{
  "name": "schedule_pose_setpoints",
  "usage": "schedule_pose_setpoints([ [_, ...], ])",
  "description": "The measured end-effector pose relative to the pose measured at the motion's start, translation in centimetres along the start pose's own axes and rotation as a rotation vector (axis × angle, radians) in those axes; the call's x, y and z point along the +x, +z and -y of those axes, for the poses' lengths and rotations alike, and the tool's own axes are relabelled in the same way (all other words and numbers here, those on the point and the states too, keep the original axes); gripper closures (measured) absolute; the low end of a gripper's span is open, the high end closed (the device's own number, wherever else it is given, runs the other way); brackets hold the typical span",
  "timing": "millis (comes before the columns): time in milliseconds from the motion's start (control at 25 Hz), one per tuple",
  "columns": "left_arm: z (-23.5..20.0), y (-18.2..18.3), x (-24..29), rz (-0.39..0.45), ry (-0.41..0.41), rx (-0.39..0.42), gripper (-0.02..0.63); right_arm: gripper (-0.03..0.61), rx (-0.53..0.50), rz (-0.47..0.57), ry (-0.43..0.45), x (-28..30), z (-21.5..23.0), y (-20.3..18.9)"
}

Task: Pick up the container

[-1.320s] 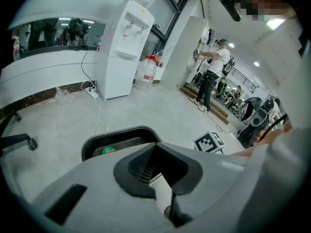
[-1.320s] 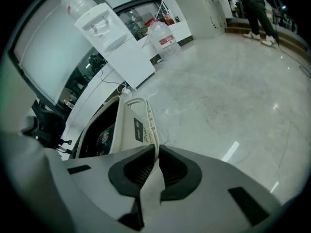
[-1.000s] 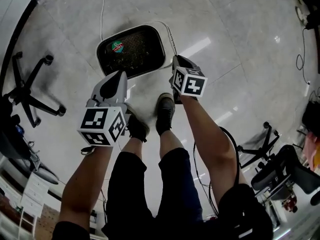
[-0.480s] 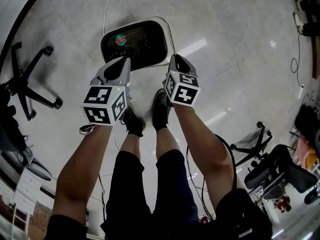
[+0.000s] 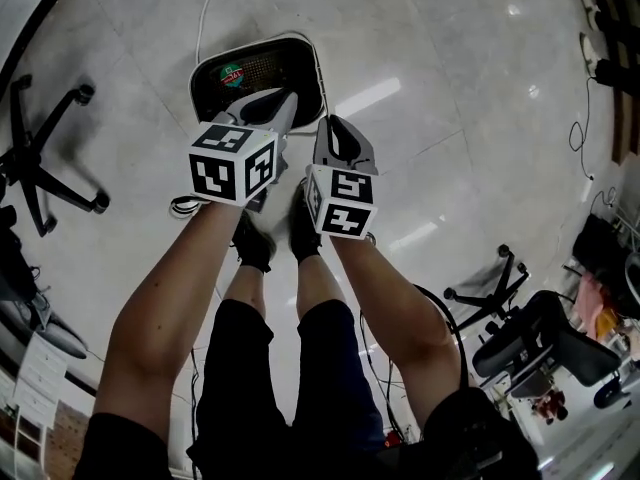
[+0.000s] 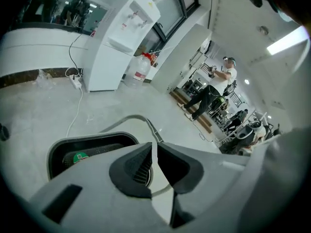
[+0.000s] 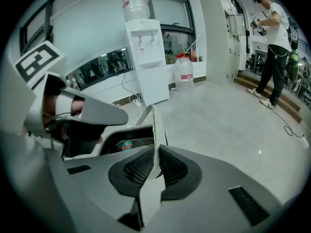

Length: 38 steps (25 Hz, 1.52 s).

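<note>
Black mesh container (image 5: 265, 66) against pale polished floor (image 5: 450, 88), upper left of centre in head view; round green-labelled item (image 7: 127, 145) inside. Right tongs (image 7: 155, 164) clamped on thin white handle (image 7: 154, 130), seen edge-on between pads. Left tongs (image 6: 154, 152) nearly closed, bare slit between pads, nothing gripped; tip overlapping container's near rim in head view. Water dispenser (image 7: 146, 57) by far wall.

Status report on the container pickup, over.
Right gripper shut on white handle. Left gripper shut, empty, over the container. Container off the floor or not: cannot tell. Nothing blocking.
</note>
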<state>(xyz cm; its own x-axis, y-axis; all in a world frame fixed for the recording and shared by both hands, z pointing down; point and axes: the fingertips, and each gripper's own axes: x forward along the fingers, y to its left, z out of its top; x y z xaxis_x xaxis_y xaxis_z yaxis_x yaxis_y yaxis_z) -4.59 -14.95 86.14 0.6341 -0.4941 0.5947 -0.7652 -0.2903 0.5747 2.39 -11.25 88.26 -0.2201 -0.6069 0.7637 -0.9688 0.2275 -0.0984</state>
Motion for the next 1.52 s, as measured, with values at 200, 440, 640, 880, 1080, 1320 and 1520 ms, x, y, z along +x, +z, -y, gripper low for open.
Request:
schedule_pose_setpoints([
  [200, 0.6, 0.9, 2.0, 0.002, -0.045, 0.001, 0.476, 0.543, -0.049, 0.029, 0.044, -0.9, -1.8, 0.3],
  [440, 0.8, 0.4, 2.9, -0.044, -0.147, -0.134, 0.397, 0.544, -0.074, 0.062, 0.103, -1.5, -3.4, 0.9],
  [640, 0.0, 0.9, 3.0, -0.056, -0.187, -0.238, 0.391, 0.543, -0.076, 0.082, 0.168, -2.2, -5.1, 1.4],
  [880, -0.5, 1.6, 2.3, -0.046, -0.152, -0.207, 0.414, 0.545, -0.149, 0.110, 0.266, -3.4, -8.2, 1.3],
  [1080, -2.2, 1.2, 1.3, -0.061, -0.123, -0.254, 0.503, 0.555, -0.154, 0.093, 0.330, -3.2, -9.9, 1.3],
  [1320, -3.0, 0.4, -0.4, -0.078, -0.043, -0.370, 0.532, 0.554, -0.203, 0.064, 0.382, -4.6, -9.6, 0.7],
  [1520, -3.8, -1.9, -3.3, -0.108, 0.072, -0.439, 0.554, 0.554, -0.240, 0.071, 0.363, -7.3, -8.0, 1.5],
])
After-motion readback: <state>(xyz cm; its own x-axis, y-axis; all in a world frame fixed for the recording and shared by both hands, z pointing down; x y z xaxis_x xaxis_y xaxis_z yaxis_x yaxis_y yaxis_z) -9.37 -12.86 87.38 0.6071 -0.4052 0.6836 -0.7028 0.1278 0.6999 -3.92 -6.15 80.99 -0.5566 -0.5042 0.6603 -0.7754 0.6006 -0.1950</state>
